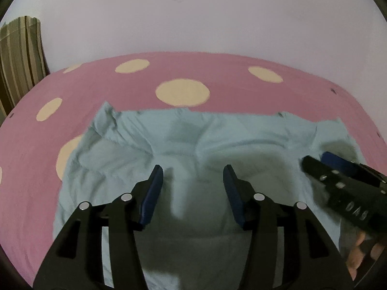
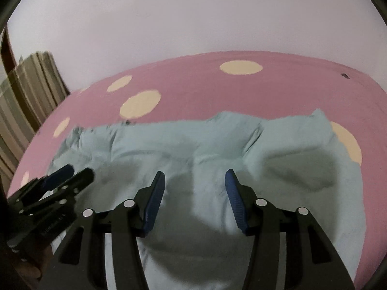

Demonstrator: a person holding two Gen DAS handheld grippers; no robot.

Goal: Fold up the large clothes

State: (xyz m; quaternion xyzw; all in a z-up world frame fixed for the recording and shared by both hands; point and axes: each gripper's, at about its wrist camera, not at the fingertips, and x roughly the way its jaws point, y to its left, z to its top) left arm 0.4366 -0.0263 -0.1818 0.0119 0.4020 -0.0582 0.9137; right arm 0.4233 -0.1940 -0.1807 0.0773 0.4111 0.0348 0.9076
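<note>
A light blue garment [image 1: 188, 140] lies spread and wrinkled on the pink bed; it also shows in the right wrist view [image 2: 193, 149]. My left gripper [image 1: 192, 170] is open, hovering just above the garment's near part, holding nothing. My right gripper [image 2: 195, 176] is open too, above the cloth, holding nothing. The right gripper shows at the right edge of the left wrist view [image 1: 314, 160]. The left gripper shows at the left edge of the right wrist view [image 2: 77, 170]. The two grippers sit side by side over the near edge.
The bed is covered by a pink sheet with cream dots [image 1: 183, 72], also seen in the right wrist view [image 2: 193, 84]. A striped curtain [image 1: 19, 55] hangs at the far left, beyond the bed [image 2: 26, 91]. A plain pale wall stands behind the bed.
</note>
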